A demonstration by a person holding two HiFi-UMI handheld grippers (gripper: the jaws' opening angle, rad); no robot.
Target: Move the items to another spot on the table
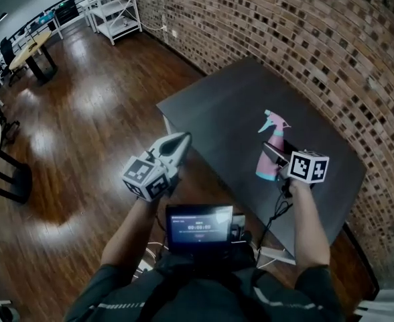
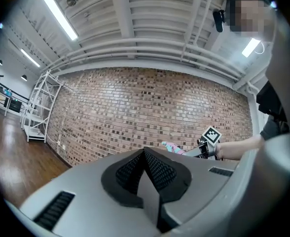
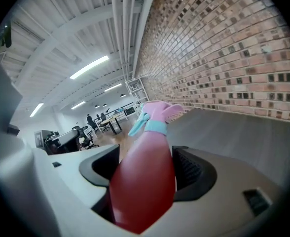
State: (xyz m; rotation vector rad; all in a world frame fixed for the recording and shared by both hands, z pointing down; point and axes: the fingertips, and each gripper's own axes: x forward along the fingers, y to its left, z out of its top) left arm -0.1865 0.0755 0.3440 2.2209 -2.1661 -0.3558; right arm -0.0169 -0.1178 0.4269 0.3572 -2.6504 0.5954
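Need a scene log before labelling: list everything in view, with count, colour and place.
bottle: one, pink with teal collar, between the right gripper's jaws, over the table
table: one, dark grey, against the wall
wall: one, brown brick, behind the table
floor: dark wood, left of the table
shelves: one unit, white, far along the wall
screen: one, lit, at the person's chest
left gripper: one, white, shut, empty, left of the table
right gripper: one, shut on the bottle
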